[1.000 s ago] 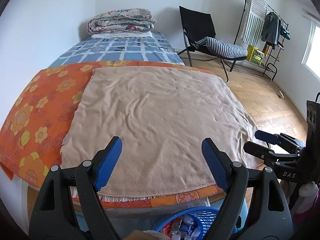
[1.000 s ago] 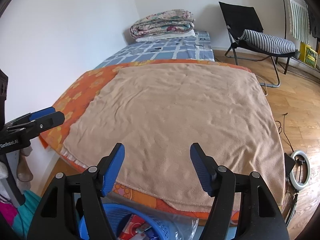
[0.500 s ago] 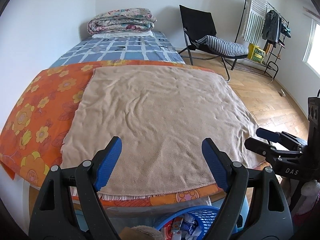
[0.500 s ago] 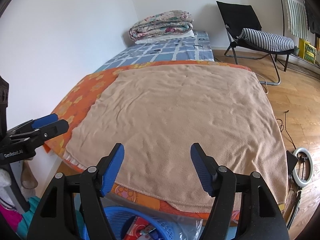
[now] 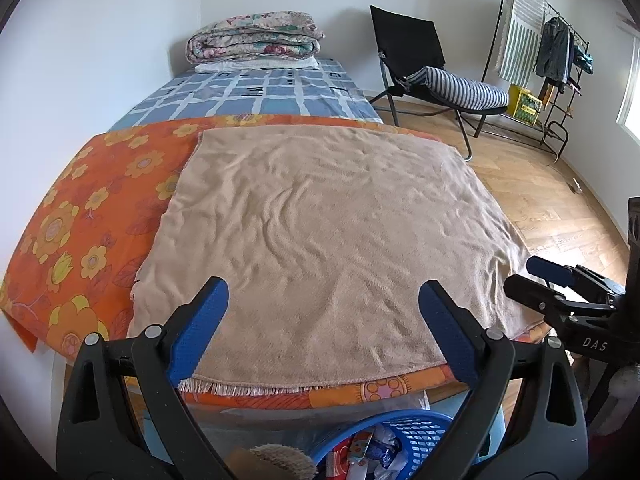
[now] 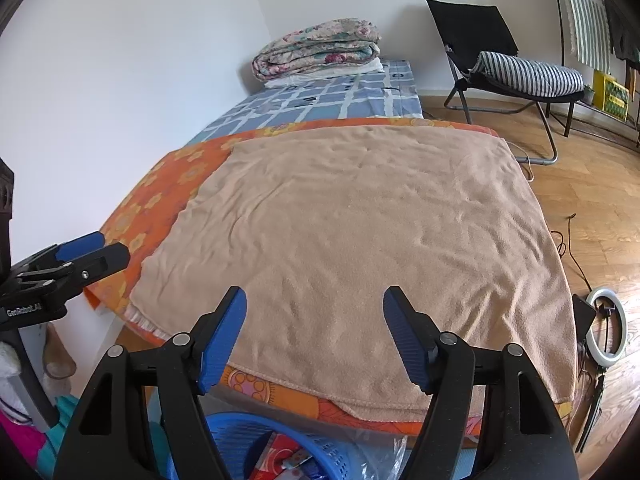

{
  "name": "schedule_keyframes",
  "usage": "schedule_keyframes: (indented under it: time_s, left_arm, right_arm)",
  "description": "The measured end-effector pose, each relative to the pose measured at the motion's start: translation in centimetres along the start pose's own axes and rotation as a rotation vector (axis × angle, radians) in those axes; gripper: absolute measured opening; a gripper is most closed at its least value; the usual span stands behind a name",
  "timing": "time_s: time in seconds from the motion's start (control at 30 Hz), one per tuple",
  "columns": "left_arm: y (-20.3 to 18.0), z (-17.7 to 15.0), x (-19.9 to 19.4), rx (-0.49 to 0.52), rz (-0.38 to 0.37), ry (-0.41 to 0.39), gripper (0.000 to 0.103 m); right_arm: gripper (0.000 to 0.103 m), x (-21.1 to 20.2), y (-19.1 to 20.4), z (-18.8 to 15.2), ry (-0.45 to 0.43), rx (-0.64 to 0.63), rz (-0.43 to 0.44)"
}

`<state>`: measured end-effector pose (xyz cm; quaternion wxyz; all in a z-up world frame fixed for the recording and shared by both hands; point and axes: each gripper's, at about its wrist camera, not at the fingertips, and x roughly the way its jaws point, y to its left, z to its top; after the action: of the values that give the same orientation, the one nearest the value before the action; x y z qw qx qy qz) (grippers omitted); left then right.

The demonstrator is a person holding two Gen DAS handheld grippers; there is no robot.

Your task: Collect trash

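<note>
Black clamp-style grippers, blue ribbed fingers (image 5: 198, 330), silver screws, white lettering.

Left gripper (image 5: 322, 308): hanging wide open over the beige towel (image 5: 320, 232).
Blue basket (image 5: 404, 440): sitting near, below, holding wrappers.
Right gripper (image 5: 540, 276): showing at right.

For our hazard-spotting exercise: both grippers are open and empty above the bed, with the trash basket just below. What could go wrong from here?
1. The blue basket sits right under the left gripper and right gripper; lowering either could knock it and spill the wrappers.
2. The beige towel lies loose and wrinkled; a finger might snag and drag it.
3. The two grippers hang side by side, so they could collide when turning.
</note>
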<state>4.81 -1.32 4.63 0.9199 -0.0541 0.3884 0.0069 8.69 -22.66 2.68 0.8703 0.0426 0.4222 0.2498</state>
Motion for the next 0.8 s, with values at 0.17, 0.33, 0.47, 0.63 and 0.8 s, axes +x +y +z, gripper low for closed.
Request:
schedule_keyframes:
  time_s: [0.17,0.33,0.47,0.63,0.8]
  left_arm:
    - [0.09,-0.10,0.10,0.000,-0.001,0.005,0.098]
    - [0.13,-0.15,0.10,0.000,-0.005,0.007,0.098]
    - [0.03,-0.19,0.15,0.001,-0.003,0.009,0.098]
    - [0.02,-0.51,0.23,0.004,-0.001,0.012,0.099]
    - [0.02,-0.49,0.34,-0.001,-0.004,0.015,0.099]
  right_arm:
    - [0.071,0.03,-0.10,-0.08,0.004,0.005,-0.003]
    - [0.072,0.11,-0.14,-0.14,0.005,0.007,0.000]
    - [0.074,0.13,-0.14,-0.17,0.005,0.007,-0.002]
    - [0.076,0.15,-0.18,-0.13,0.005,0.006,-0.001]
    - [0.076,0.17,-0.23,-0.16,0.005,0.008,-0.002]
